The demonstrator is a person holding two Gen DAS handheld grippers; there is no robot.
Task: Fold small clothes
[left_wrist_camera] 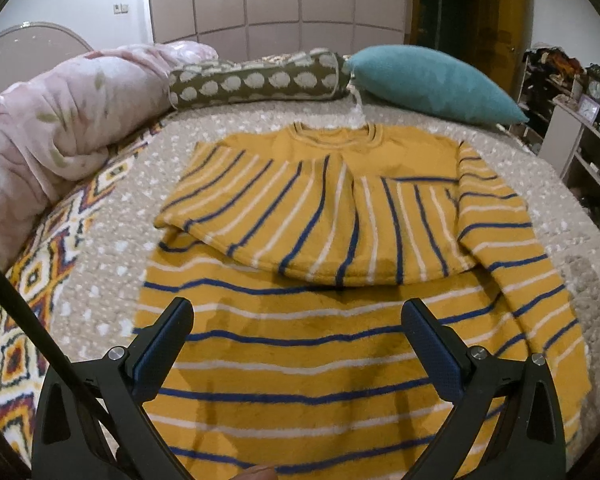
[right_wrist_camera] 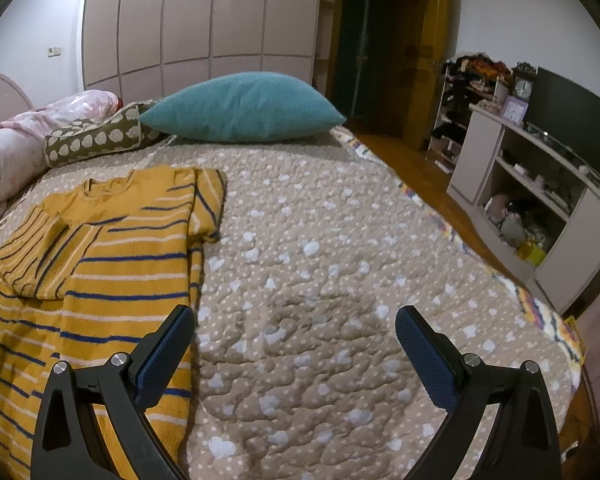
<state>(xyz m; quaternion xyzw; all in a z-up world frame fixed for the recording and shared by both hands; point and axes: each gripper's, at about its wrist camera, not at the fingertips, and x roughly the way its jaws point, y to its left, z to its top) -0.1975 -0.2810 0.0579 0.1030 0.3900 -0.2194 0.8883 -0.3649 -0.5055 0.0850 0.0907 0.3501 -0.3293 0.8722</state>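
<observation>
Both tongs, left tongs (left_wrist_camera: 296, 344) and right tongs (right_wrist_camera: 296, 344), stood wide open and empty. The striped sweater (left_wrist_camera: 340, 320) lay mid-frame on the bed (right_wrist_camera: 340, 260), sleeves folded in; next probably came gripping the hem.

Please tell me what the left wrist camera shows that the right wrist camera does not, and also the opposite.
Only the left wrist view shows the whole striped sweater, with both sleeves folded over the chest, and the open left gripper above its lower half.

Only the right wrist view shows the bare stretch of quilt under the open right gripper, plus the wooden floor and shelf unit.

Both show the sweater, the teal pillow and the patterned bolster.
</observation>
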